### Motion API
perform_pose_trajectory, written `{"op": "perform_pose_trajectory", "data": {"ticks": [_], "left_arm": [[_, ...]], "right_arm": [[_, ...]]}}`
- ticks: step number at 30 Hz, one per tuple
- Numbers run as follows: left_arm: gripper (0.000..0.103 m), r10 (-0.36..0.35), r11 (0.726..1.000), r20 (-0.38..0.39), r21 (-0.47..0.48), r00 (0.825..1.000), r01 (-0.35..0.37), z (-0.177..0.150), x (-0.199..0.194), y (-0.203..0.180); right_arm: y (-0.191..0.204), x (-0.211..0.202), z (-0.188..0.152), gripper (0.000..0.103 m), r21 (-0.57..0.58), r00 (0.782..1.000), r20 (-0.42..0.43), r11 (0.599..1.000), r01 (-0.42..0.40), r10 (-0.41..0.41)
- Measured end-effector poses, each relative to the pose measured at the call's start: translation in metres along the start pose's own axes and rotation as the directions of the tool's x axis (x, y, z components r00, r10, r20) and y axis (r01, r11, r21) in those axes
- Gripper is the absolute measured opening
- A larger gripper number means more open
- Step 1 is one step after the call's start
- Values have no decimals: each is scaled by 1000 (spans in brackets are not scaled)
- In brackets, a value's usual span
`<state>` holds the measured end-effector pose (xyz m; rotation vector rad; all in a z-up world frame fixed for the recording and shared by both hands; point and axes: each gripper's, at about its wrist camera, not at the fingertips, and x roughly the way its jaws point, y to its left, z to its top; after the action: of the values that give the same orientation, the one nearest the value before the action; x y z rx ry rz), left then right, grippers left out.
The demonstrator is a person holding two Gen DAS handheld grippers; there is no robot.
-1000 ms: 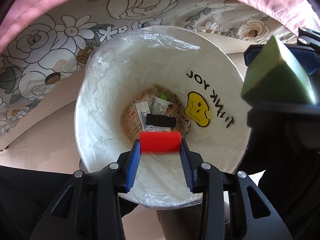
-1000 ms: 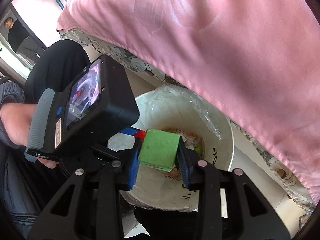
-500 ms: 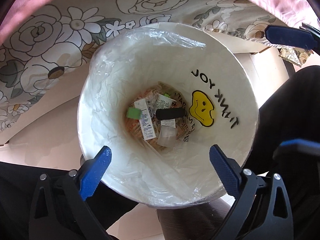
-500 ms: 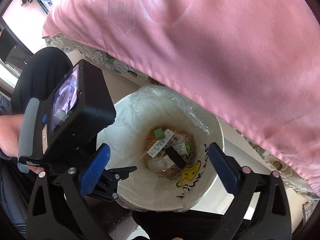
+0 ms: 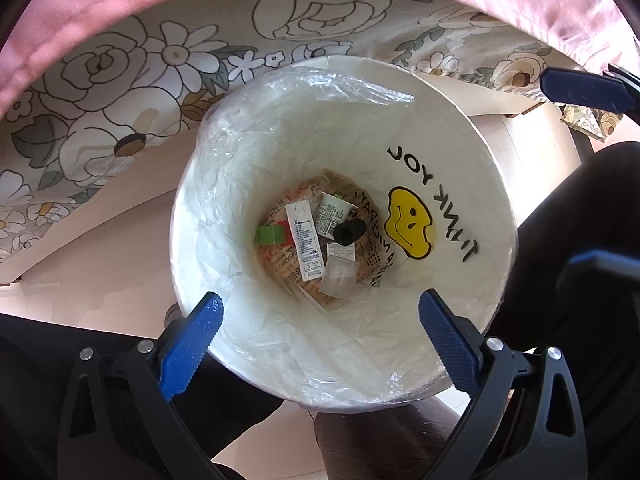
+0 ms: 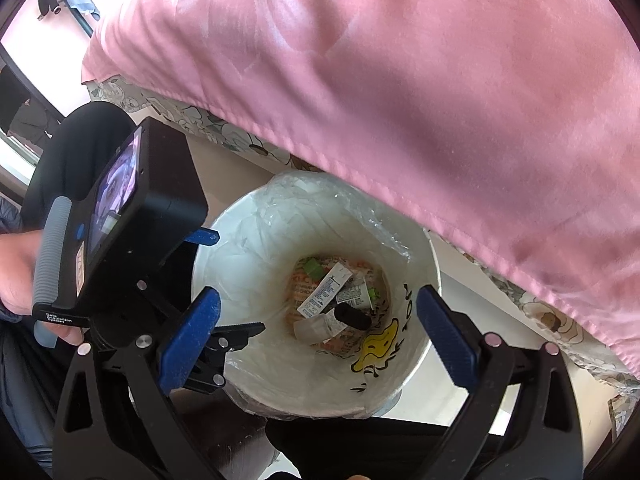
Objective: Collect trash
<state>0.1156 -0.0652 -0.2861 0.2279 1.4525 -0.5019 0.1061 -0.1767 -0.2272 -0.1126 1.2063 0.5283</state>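
A white trash bin [image 5: 472, 152] with a clear plastic liner and a yellow smiley face stands on the floor below both grippers. It also shows in the right wrist view [image 6: 240, 280]. At its bottom lie a green block [image 5: 270, 235], a red block [image 5: 283, 225] partly hidden under a white packet [image 5: 305, 246], a black cylinder [image 5: 348, 231] and wrappers. My left gripper [image 5: 320, 340] is open and empty above the bin's near rim. My right gripper [image 6: 318, 336] is open and empty above the bin; one of its blue fingers [image 5: 580, 90] shows in the left wrist view.
A pink bedcover [image 6: 440, 100] hangs over a floral sheet [image 5: 120, 100] just behind the bin. The left hand-held unit [image 6: 116, 232] is at the bin's left in the right wrist view. Pale floor [image 5: 80, 280] lies around the bin.
Both grippers opened. The red block fell from the left gripper and the green block from the right gripper into the bin. The black cylinder has shifted at the bottom.
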Motion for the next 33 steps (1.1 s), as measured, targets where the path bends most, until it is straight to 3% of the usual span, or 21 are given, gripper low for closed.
{"op": "perform_pose_trajectory", "data": {"ticks": [6,12,15,17,21,23,26,29,33], "left_arm": [[99,20,1000,66,-8,998,-19,-5,-20,-3],[99,100,992,183,-91,978,-84,-14,-78,0],[99,161,978,259,-173,952,-119,-20,-118,6],[99,197,966,304,-221,932,-132,-24,-146,9],[99,264,938,377,-314,888,-146,-34,-203,10],[99,278,927,396,-349,875,-136,-39,-228,8],[99,287,918,452,-381,845,-108,-50,-266,4],[99,346,899,447,-408,825,-156,-60,-287,-8],[99,377,904,503,-383,778,-191,-76,-307,-29]], "right_arm": [[-1,-14,-5,96,39,998,34,998,43,-45],[-13,-57,-21,96,268,982,94,954,132,-162],[-20,-89,-29,96,425,966,105,889,171,-236],[-21,-114,-33,96,513,960,128,845,150,-248],[-11,-167,-32,96,605,934,140,776,181,-328],[-5,-192,-33,96,651,917,147,735,193,-371],[8,-226,-38,96,673,890,191,716,188,-414],[24,-253,-45,96,675,857,228,709,204,-463],[44,-273,-53,96,656,858,258,733,182,-445]]}}
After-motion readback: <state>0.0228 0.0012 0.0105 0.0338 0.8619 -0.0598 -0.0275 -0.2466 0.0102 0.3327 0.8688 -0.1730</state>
